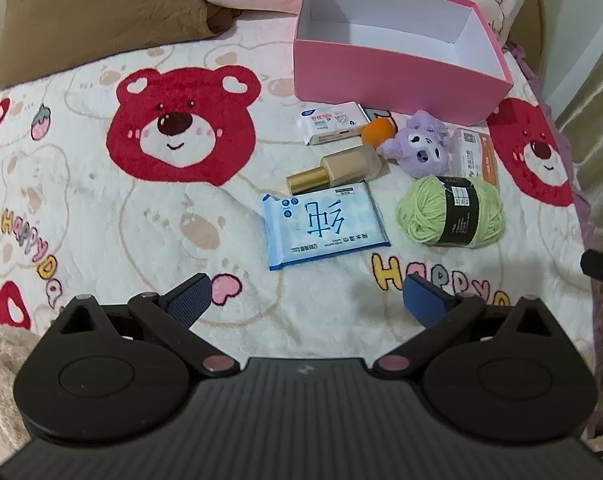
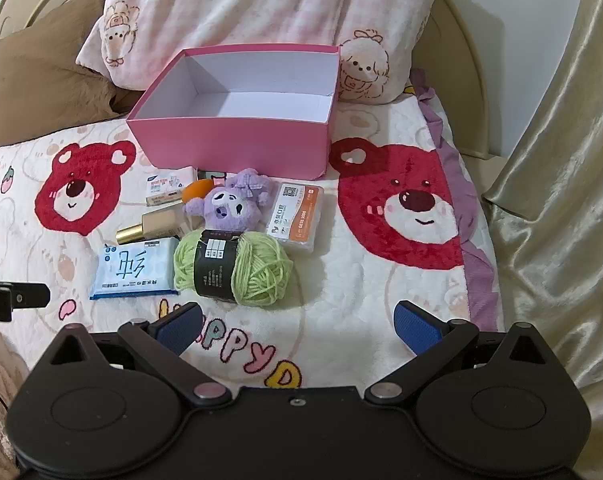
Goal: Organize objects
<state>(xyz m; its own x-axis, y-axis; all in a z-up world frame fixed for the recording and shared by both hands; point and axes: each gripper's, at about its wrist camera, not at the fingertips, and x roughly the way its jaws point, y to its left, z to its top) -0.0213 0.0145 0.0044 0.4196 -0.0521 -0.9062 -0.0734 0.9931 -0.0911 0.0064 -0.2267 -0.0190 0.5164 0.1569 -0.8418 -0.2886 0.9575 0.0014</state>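
An open pink box (image 1: 397,80) (image 2: 237,142) with a white, bare inside stands on a bear-print blanket. In front of it lie a blue tissue pack (image 1: 323,226) (image 2: 135,270), a green yarn ball (image 1: 451,212) (image 2: 237,268), a purple plush toy (image 1: 419,146) (image 2: 229,202), a gold-capped beige bottle (image 1: 335,170) (image 2: 149,228), an orange sponge (image 1: 377,130) (image 2: 197,191), a small white wipes pack (image 1: 331,122) (image 2: 167,186) and an orange-and-white packet (image 1: 475,154) (image 2: 299,218). My left gripper (image 1: 307,300) hangs open above the blanket, short of the tissue pack. My right gripper (image 2: 297,326) is open too, just short of the yarn.
A pink-and-white printed pillow (image 2: 261,12) lies behind the box, with a brown cushion (image 1: 101,16) to its left. A shiny gold curtain (image 2: 561,200) hangs past the blanket's purple frilled edge (image 2: 477,264). The other gripper's black tip (image 2: 17,298) shows at the left edge.
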